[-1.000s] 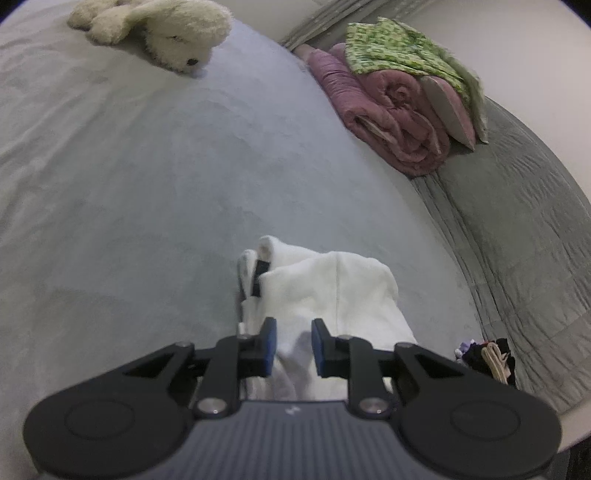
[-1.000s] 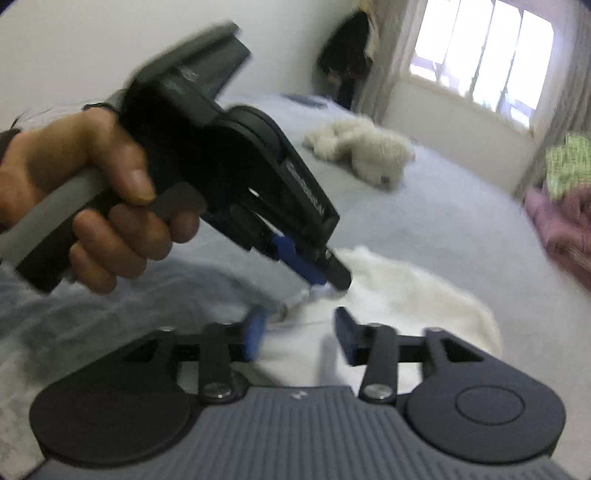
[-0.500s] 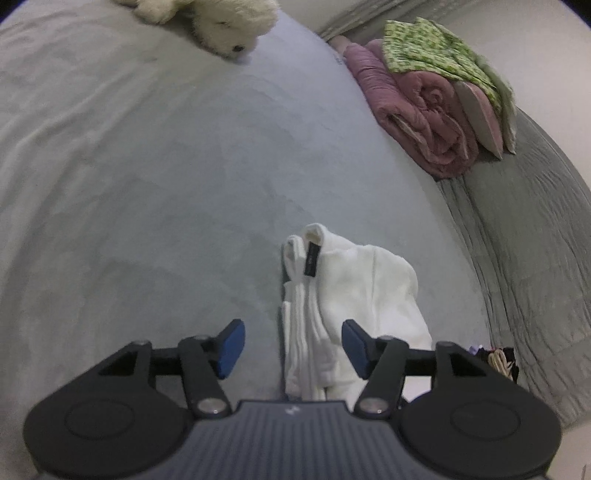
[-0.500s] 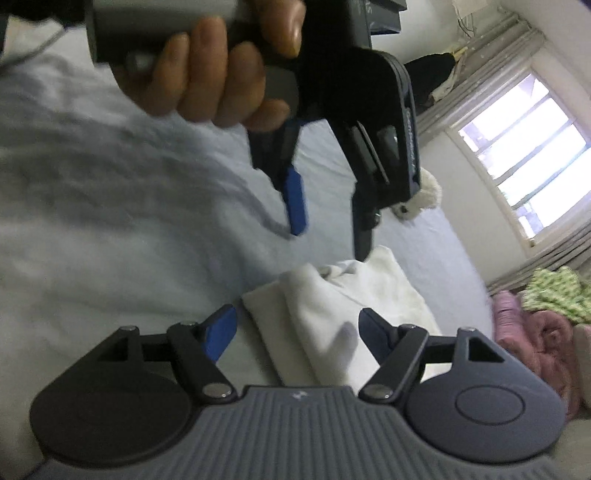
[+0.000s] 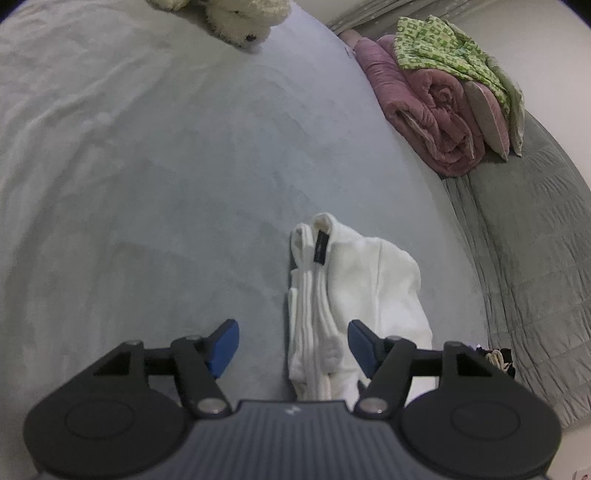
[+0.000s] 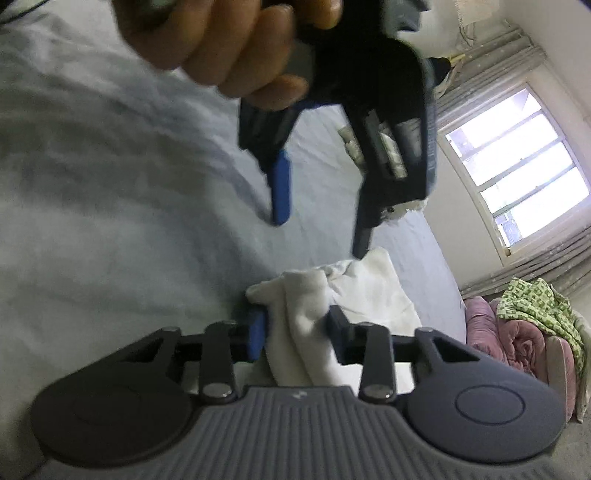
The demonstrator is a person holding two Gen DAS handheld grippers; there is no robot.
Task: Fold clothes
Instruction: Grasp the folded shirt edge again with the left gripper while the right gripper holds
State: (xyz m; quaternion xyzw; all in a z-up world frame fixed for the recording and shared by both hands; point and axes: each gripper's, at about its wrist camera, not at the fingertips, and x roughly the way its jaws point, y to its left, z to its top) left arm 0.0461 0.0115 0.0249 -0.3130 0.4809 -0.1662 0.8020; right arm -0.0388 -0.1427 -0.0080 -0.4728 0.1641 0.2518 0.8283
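We judge the folded white garment [image 5: 354, 291] soft, light and floppy: our closing right gripper [image 6: 295, 332] pinches its near edge, while our left gripper [image 5: 291, 341] opens, holding nothing.

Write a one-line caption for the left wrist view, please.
Left gripper opening above a folded white garment on a grey bed.

My folded garment [image 5: 354, 295] lies on the bed [image 5: 147, 184], near me and a little right of middle, its label [image 5: 320, 249] at the far left corner. A plush toy [image 5: 240, 18] lies on the bed at the far edge. Far right, a rolled quilt [image 5: 424, 110] rests with a patterned cloth [image 5: 450, 51] on top. A small bundle [image 5: 496, 360] sits just right of the garment.
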